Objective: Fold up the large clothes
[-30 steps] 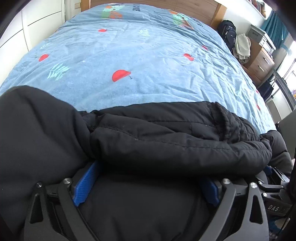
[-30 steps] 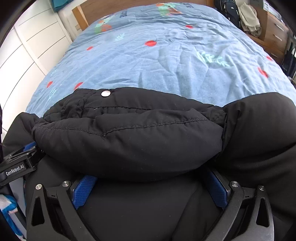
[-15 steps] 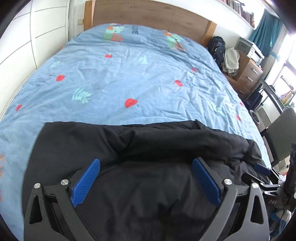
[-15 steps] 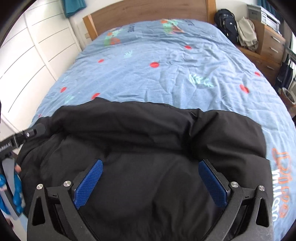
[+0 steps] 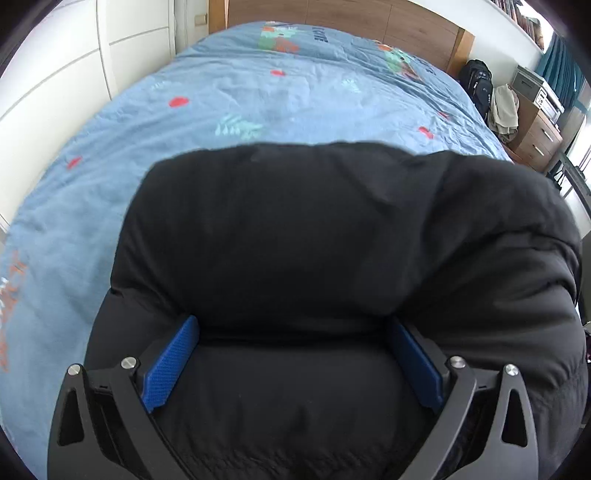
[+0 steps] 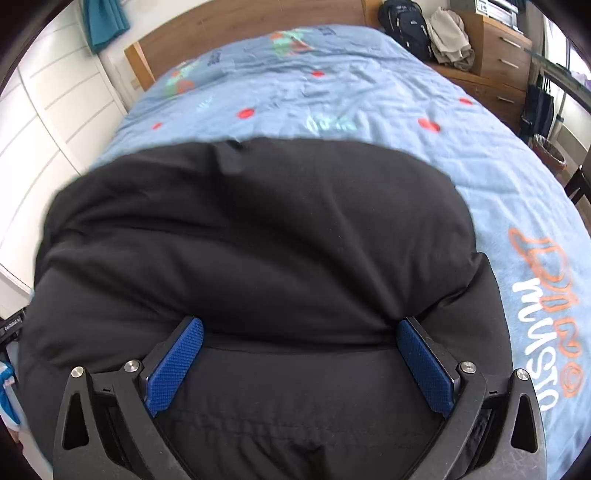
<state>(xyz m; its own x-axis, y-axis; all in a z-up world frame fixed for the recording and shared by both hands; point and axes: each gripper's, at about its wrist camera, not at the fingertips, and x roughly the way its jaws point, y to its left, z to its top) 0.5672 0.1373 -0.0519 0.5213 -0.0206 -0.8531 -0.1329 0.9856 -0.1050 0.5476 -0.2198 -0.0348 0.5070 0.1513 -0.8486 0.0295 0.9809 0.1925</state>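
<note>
A large black padded jacket (image 5: 332,240) lies bunched on the near part of a blue bedspread (image 5: 258,96); it also fills the right wrist view (image 6: 258,240). My left gripper (image 5: 291,354) is open, its blue pads (image 5: 170,362) spread wide with jacket fabric bulging between and over their tips. My right gripper (image 6: 299,354) is open the same way, its blue pads (image 6: 173,362) wide apart around a thick fold of the jacket. Neither gripper pinches the cloth. The jacket's sleeves and hem are hidden.
The bedspread (image 6: 369,99) runs to a wooden headboard (image 6: 240,26). White wardrobe doors (image 5: 55,74) stand left of the bed. A black backpack (image 6: 404,22), a wooden dresser (image 6: 506,48) and a waste bin (image 6: 550,151) stand to the right.
Both grippers have tilted and shifted over the jacket; a thick fold that lay flatter half a second ago now bulges up between the pads. The jaws stay wide open.
</note>
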